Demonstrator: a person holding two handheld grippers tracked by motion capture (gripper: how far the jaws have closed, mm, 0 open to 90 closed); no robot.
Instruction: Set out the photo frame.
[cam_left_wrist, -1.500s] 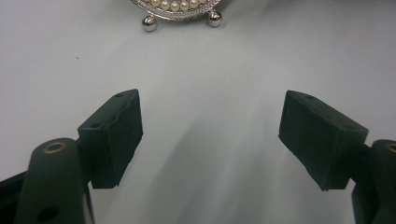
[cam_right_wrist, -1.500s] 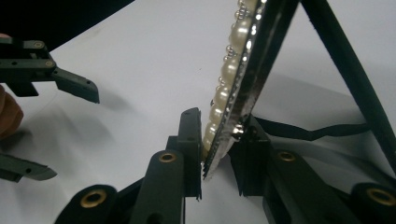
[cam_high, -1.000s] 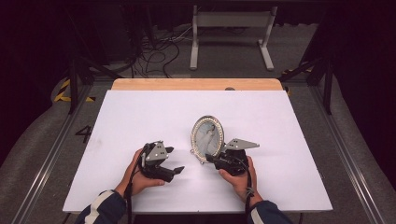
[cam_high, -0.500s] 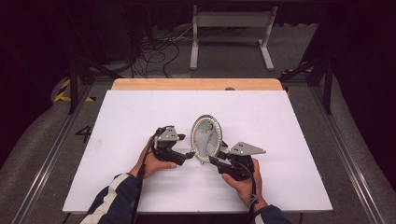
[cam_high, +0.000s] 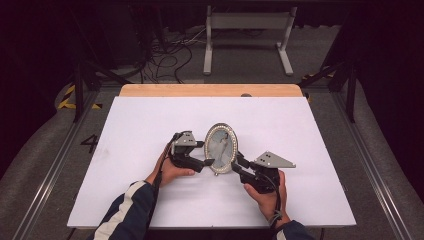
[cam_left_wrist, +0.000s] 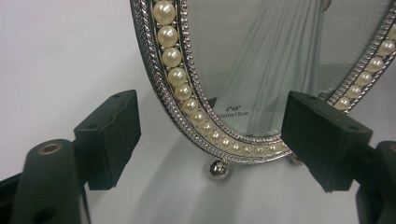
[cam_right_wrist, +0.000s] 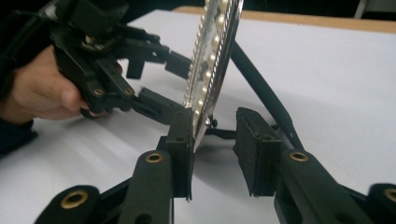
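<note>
An oval picture frame (cam_high: 221, 147) with a pearl-and-silver rim stands upright on its black back leg at the middle of the white table (cam_high: 310, 130). My left gripper (cam_high: 209, 161) is at the frame's lower left. In the left gripper view its jaws (cam_left_wrist: 229, 140) stand wide on either side of the frame's bottom edge (cam_left_wrist: 261, 56), touching nothing after closing a little. My right gripper (cam_high: 237, 165) comes in from the lower right. Its jaws (cam_right_wrist: 217, 140) straddle the rim (cam_right_wrist: 212, 56): one pad lies against it and the other stands off, also after closing a little. The left gripper (cam_right_wrist: 173, 86) shows beyond.
A wooden strip (cam_high: 210, 90) runs along the table's far edge. Beyond it on the floor are a grey metal stand (cam_high: 247, 30) and loose cables (cam_high: 165, 55). Metal rails (cam_high: 370, 165) flank the table.
The left hand has moved right across the table, up to the frame's lower left edge. The right hand has shifted slightly to the right. The frame stays in place.
</note>
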